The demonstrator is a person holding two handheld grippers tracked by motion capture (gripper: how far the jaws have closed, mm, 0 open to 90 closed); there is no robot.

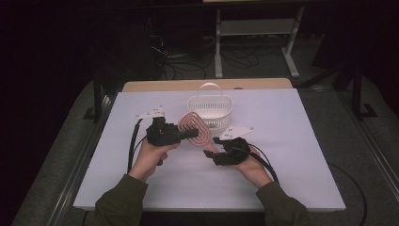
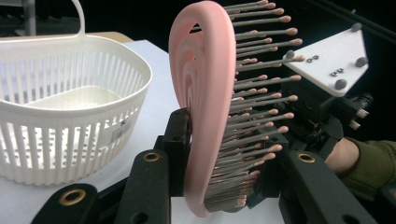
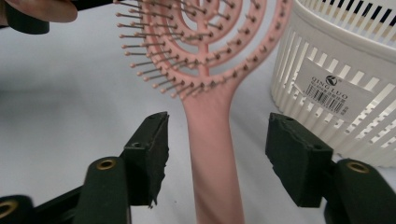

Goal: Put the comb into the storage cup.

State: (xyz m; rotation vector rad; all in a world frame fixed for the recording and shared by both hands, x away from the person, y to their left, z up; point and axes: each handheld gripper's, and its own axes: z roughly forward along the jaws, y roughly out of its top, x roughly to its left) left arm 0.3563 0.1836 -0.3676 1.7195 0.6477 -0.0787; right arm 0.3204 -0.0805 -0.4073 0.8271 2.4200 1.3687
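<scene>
Left fingers: the left gripper (image 1: 187, 132) is clamped across the head of the pink hairbrush (image 1: 195, 128), one finger (image 2: 180, 140) pressing the smooth back and the other on the bristle side.
Right fingers: the right gripper (image 3: 217, 156) stands apart on either side of the brush handle (image 3: 212, 154), pads clear of it, so nothing is held there.
Brush position: lifted off the white tabletop (image 1: 291, 155), head raised and handle slanting down toward the right gripper (image 1: 217, 149); just in front of the white basket (image 1: 210, 112).
Basket: slotted plastic with a hoop handle, standing upright and seemingly empty.
Handling: the brush looks light and stiff, moulded plastic with open loops in the head; the bristles (image 2: 261, 84) are thin pins with small tips that bend and offer a poor hold.
Surface: the plastic looks smooth, so it may slip or swivel under a one-point grip.
Where to hold: the solid handle, or the rim of the head across its thickness, is probably safer than the bristle field.
</scene>
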